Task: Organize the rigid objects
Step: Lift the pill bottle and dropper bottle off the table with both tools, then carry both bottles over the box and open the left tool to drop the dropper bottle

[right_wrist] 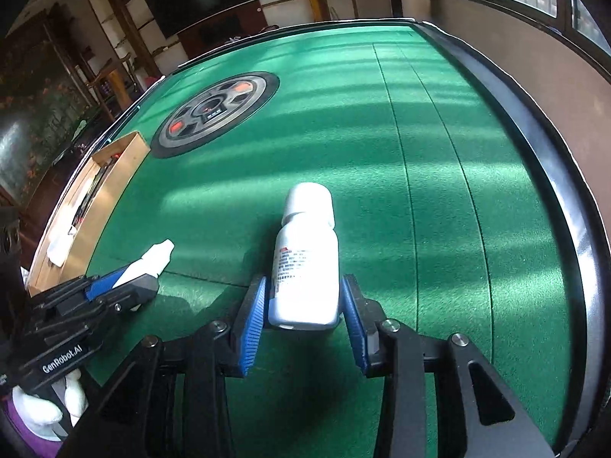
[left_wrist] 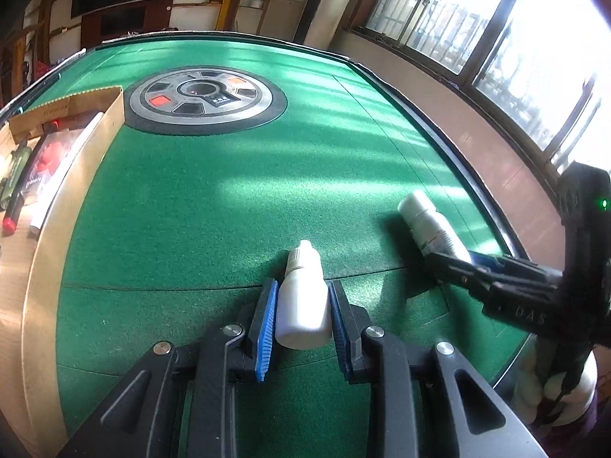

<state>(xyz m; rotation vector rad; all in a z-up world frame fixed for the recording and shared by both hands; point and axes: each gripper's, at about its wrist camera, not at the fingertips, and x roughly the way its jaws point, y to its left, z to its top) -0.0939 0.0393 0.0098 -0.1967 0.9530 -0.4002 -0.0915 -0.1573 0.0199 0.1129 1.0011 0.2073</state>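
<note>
A small white dropper bottle sits between the blue pads of my left gripper, which is shut on it, nozzle pointing away over the green felt. The same bottle and left gripper show at the lower left of the right wrist view. A larger white pill bottle with a printed label lies lengthwise between the fingers of my right gripper. A thin gap shows at each pad, so this gripper is open. From the left wrist view the pill bottle rests cap-first on the felt ahead of the right gripper.
The green felt table has a round grey and black disc set in its middle. A cardboard box holding pens and packets stands along the left edge. A black raised rim bounds the right side. White-gloved hands hold the grippers.
</note>
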